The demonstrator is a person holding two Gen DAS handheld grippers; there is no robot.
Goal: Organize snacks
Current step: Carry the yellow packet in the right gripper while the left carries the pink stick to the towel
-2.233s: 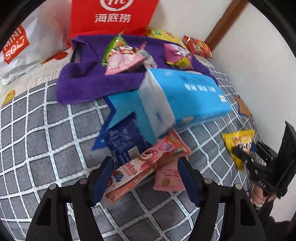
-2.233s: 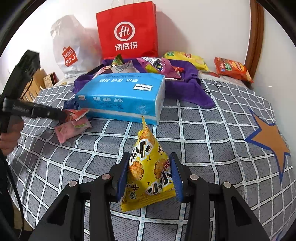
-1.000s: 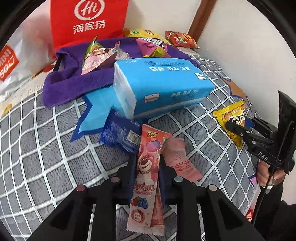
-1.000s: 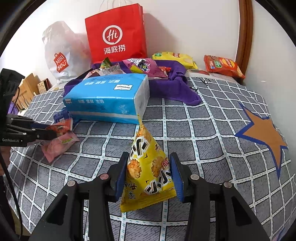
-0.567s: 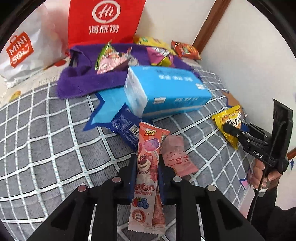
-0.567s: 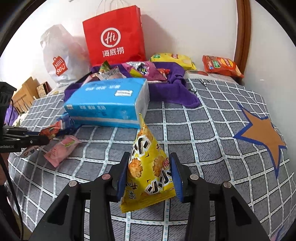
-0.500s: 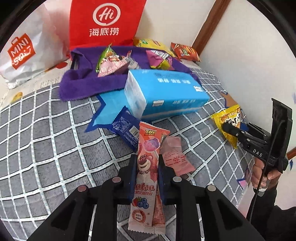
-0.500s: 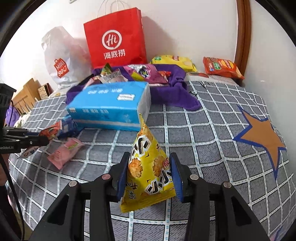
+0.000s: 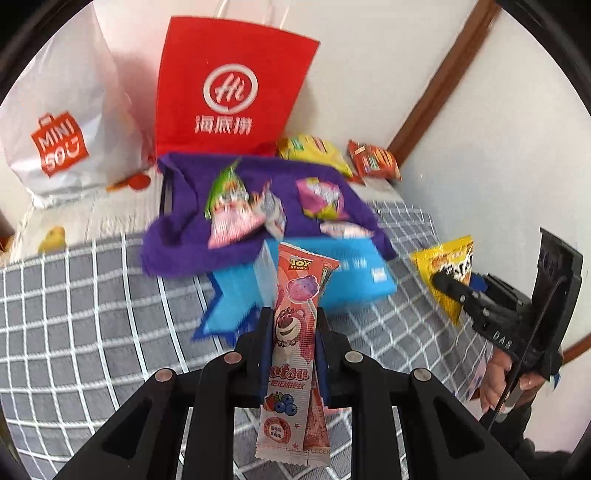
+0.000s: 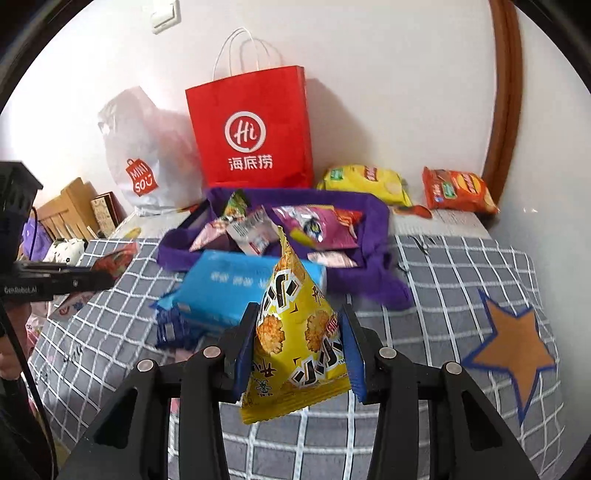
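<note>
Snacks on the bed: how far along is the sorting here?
Partly done. Several packets already lie on the purple bag. In hand: the left hand-held gripper clamps a pink Toy Story stick pack; the right hand-held gripper clamps a yellow triangular packet. Left: a dark blue packet beside the tissue pack.

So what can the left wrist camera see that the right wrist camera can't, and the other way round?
Only the left wrist view shows the front of the pink Toy Story packet pinched in the left hand-held gripper.

Only the right wrist view shows the orange star on the bedspread, a wall switch and the dark blue wrapper.

Both show the red Hi bag, the purple cloth, the blue tissue pack and the yellow triangular snack bag clamped in the right hand-held gripper.
</note>
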